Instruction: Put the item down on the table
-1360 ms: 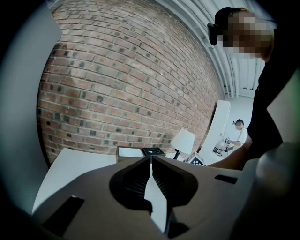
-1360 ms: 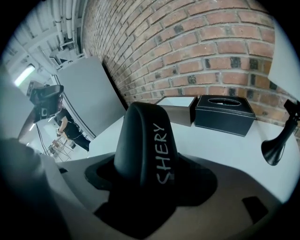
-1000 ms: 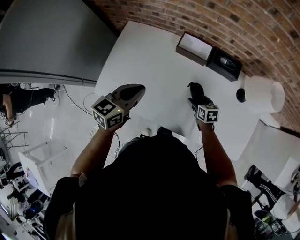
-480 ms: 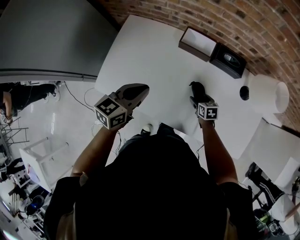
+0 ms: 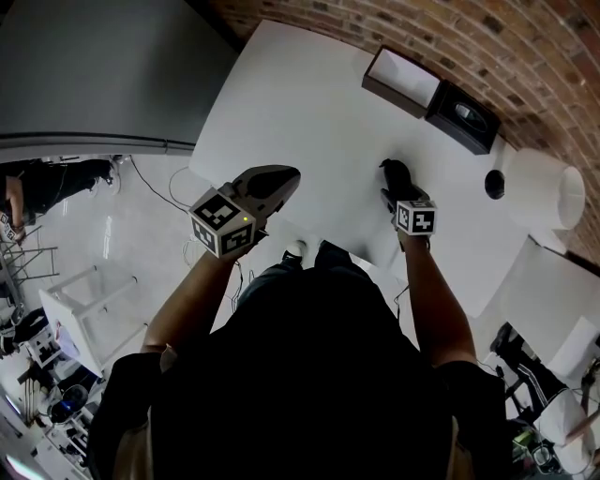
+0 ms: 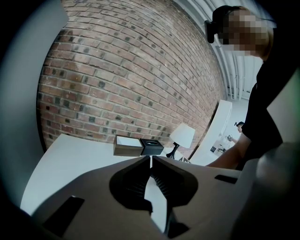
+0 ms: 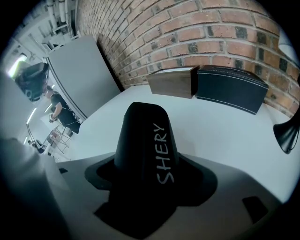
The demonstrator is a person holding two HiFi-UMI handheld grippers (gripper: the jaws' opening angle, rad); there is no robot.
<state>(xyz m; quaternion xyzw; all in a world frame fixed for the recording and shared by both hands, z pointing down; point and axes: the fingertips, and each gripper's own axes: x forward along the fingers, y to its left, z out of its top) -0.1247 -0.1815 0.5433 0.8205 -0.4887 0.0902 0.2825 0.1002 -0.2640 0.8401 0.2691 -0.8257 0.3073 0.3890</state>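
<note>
Right hand-held gripper (image 5: 392, 187): I am seeing its jaws clamping a black item (image 7: 143, 140), a tapered piece with white lettering reading SHERY along one face. The item is sticking out past the jaw tips and pointing down toward the white tabletop (image 5: 300, 103). I cannot tell whether its far end is touching the surface. It is being held on the near side of the brown box (image 5: 401, 80), well apart from it, over a bare stretch of the tabletop.

Left hand-held gripper (image 6: 151, 160): its jaws are meeting at the tips with nothing between them. It is hanging over the tabletop's near edge, farther from the brown box than the right one and off to that box's left.

A black box (image 5: 464, 117) is standing just beside the brown box, on its right. A lamp (image 5: 544, 192) with a white shade is standing further right of the brown box, beyond the black one. A brick wall (image 5: 469, 28) is running close behind the brown box.
</note>
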